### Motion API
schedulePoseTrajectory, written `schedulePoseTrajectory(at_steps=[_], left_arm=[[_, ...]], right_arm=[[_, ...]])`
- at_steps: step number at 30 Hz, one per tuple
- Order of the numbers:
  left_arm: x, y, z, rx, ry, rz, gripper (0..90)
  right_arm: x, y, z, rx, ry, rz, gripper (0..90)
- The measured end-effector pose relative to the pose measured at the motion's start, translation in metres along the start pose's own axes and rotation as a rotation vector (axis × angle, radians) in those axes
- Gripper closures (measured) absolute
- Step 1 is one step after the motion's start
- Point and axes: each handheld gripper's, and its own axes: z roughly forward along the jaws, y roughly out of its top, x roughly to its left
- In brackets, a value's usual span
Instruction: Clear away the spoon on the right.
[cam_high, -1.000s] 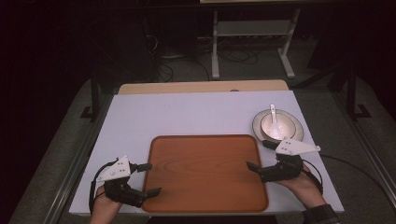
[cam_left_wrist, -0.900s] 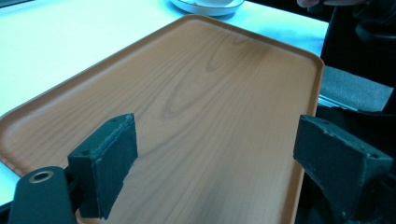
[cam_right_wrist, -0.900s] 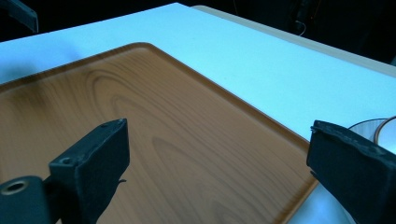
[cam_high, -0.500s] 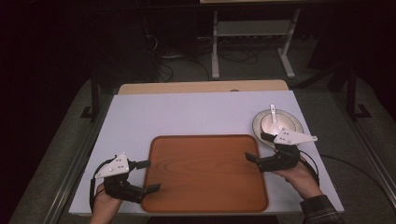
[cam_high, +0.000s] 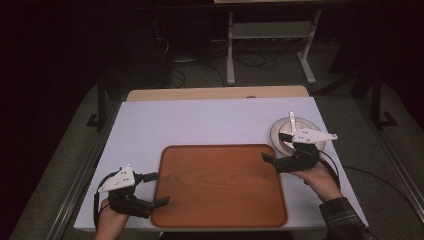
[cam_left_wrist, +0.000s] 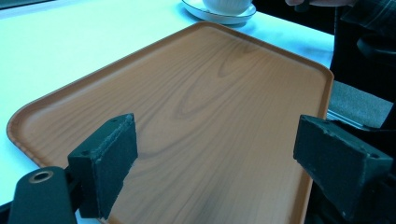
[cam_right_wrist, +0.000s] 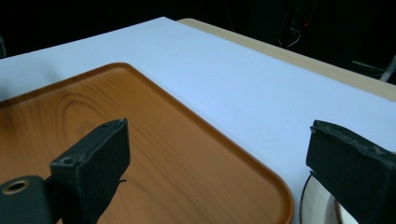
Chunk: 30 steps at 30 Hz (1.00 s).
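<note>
White tabletop bears wooden tray.

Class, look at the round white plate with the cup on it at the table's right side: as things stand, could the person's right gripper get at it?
Probably yes. The right gripper hovers with jaws open right beside the round white plate, and nothing stands between them; the brown wooden tray lies on the other side.
</note>
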Motion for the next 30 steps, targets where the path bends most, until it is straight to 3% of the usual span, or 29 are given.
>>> schedulePoseTrajectory(at_steps=[16,24,30], left_arm=[[-0.004,-0.004,-0.006,0.012,0.029,0.015,13.3],[-0.003,-0.005,-0.009,-0.001,0.049,-0.002,13.3],[-0.001,-0.003,-0.007,-0.006,0.051,0.001,13.3]], right_arm=[[-0.022,0.009,0.008,0.026,-0.033,-0.001,6.3],[-0.027,0.013,0.01,0.026,-0.033,0.002,6.5],[-0.041,0.018,0.019,0.032,-0.041,0.017,6.7]])
